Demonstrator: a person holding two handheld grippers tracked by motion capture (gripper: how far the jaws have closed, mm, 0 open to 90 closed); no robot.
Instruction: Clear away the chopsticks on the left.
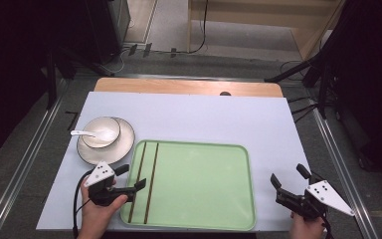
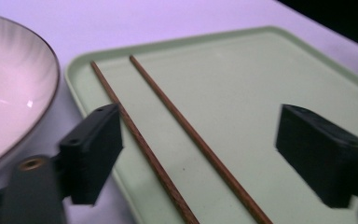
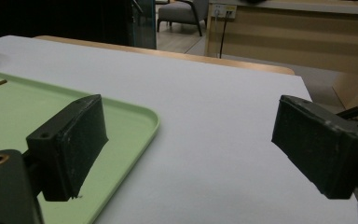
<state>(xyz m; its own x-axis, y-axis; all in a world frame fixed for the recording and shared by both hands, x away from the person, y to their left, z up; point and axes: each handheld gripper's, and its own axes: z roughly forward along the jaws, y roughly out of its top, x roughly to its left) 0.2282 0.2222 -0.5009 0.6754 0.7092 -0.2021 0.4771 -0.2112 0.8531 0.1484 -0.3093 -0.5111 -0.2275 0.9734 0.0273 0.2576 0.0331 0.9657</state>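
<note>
I have the left gripper (image 1: 131,179) over the green tray's (image 1: 204,189) left edge, fingers spread, nothing between them. Both chopsticks (image 1: 144,181) lie side by side on the tray beneath. My right gripper (image 1: 288,180) hovers over the bench (image 1: 204,114), fingers spread, empty.

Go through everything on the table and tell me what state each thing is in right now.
Left tool: open, nothing held.
Right tool: open, nothing held.
Chopsticks: two, lying side by side on the tray, apart.
Tray: flat on the table.
Bowl: upright on the plate.
Spoon: resting in the bowl.
</note>
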